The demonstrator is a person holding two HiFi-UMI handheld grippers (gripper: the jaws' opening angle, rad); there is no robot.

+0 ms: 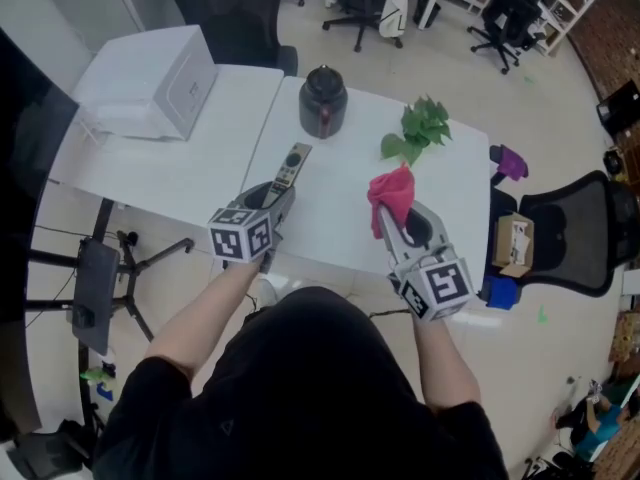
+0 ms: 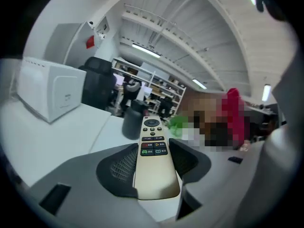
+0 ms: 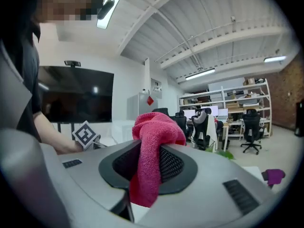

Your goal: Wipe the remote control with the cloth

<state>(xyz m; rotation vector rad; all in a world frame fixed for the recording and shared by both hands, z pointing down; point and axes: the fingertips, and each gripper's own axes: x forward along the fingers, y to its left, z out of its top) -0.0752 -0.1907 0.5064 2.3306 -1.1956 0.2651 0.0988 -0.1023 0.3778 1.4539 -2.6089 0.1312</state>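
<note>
White table [image 1: 332, 180] carries box [image 1: 150, 83], black jar [image 1: 323, 100], green leaves [image 1: 418, 130].

Bare table [image 1: 335, 183] stretches up to the black jar [image 1: 323, 99], green plant [image 1: 418, 130] and white box [image 1: 160, 80] along its far side.

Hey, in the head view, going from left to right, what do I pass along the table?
white box → remote control → red cloth → purple object
</note>
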